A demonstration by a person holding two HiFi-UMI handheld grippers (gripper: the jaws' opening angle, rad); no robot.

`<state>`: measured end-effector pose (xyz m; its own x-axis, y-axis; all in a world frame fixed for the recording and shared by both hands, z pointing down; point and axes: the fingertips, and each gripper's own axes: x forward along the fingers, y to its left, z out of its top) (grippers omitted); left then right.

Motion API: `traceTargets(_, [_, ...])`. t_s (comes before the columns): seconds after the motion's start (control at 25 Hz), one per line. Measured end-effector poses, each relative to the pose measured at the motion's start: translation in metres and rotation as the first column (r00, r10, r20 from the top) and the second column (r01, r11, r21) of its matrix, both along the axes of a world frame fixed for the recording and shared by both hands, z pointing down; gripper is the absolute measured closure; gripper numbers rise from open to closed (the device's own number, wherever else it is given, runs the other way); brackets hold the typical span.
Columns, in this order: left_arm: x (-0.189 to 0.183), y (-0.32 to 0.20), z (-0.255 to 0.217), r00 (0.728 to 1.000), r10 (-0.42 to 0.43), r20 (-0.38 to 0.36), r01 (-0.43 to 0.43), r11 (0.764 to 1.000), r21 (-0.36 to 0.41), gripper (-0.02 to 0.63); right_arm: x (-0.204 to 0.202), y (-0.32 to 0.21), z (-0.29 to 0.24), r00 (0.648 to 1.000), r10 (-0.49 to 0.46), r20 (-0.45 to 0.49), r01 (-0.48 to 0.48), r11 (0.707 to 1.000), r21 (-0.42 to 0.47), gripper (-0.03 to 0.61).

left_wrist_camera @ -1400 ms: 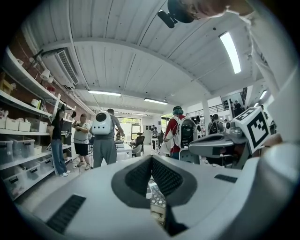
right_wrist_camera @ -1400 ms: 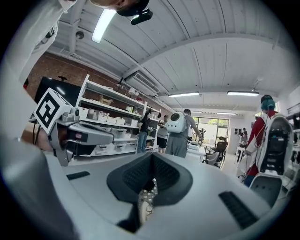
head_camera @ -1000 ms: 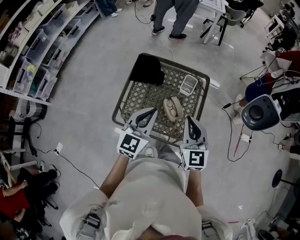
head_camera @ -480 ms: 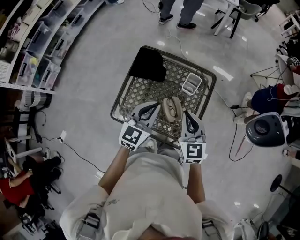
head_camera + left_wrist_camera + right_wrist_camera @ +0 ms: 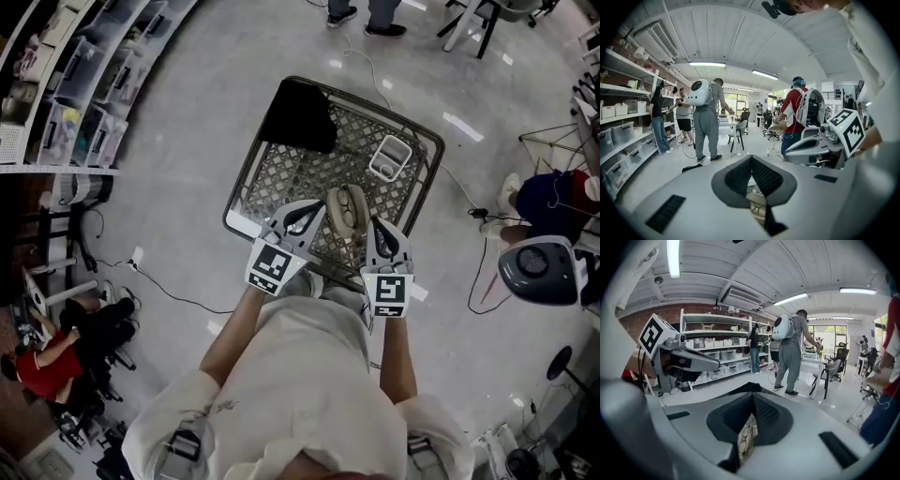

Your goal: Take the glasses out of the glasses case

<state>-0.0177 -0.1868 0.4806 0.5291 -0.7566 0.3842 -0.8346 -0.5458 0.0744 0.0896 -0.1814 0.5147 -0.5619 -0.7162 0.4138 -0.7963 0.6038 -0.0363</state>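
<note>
Head view, L gripper (image 5: 314,207), R gripper (image 5: 377,225) closed, open glasses case (image 5: 347,212) between

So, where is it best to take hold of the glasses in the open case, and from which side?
Probably the bridge between the lenses of the glasses, coming from above. They lie flat in the open glasses case, whose rim would block a sideways approach.

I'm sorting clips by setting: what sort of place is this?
Probably a workshop or lab: white shelving with clear storage bins, a person in grey wearing a white backpack rig, black cables across the pale floor.
</note>
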Motion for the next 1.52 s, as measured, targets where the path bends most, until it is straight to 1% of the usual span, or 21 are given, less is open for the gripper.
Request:
traceTargets(0.24, [0.001, -0.006, 0.029, 1.0, 0.027, 0.005, -0.027, 0.999, -0.044, 0.601, -0.002, 0.0, 0.033, 1.0, 0.01, -0.013, -0.011, 0.997, -0.079, 0.572])
traceTargets(0.4, [-0.001, -0.007, 0.048, 0.997, 0.078, 0.011, -0.077, 0.994, -0.076, 0.601, -0.006, 0.002, 0.056, 0.998, 0.044, -0.038, -0.049, 0.99, -0.134, 0.572])
traceTargets(0.52, [-0.004, -0.004, 0.064, 0.992, 0.125, 0.013, -0.123, 0.986, -0.11, 0.601, -0.011, 0.003, 0.068, 0.996, 0.069, -0.063, -0.079, 0.984, -0.159, 0.572])
traceTargets(0.64, [-0.006, -0.003, 0.085, 0.985, 0.173, 0.028, -0.167, 0.974, -0.152, 0.601, -0.015, 0.001, 0.085, 0.994, 0.071, -0.089, -0.087, 0.978, -0.189, 0.56])
traceTargets(0.76, [-0.008, -0.003, 0.103, 0.979, 0.201, 0.017, -0.195, 0.963, -0.186, 0.601, -0.019, 0.001, 0.104, 0.99, 0.068, -0.121, -0.094, 0.971, -0.219, 0.555])
traceTargets(1.04, [-0.015, -0.005, 0.127, 0.975, 0.224, -0.008, -0.219, 0.948, -0.231, 0.601, -0.033, 0.006, 0.136, 0.984, 0.06, -0.167, -0.108, 0.95, -0.295, 0.552])
traceTargets(1.24, [-0.015, -0.006, 0.145, 0.973, 0.231, -0.015, -0.227, 0.938, -0.26, 0.601, -0.033, 0.01, 0.162, 0.978, 0.057, -0.199, -0.124, 0.932, -0.34, 0.545])
traceTargets(1.52, [-0.011, -0.001, 0.167, 0.966, 0.256, -0.022, -0.25, 0.919, -0.305, 0.601, -0.032, 0.014, 0.195, 0.97, 0.053, -0.236, -0.147, 0.903, -0.403, 0.53])
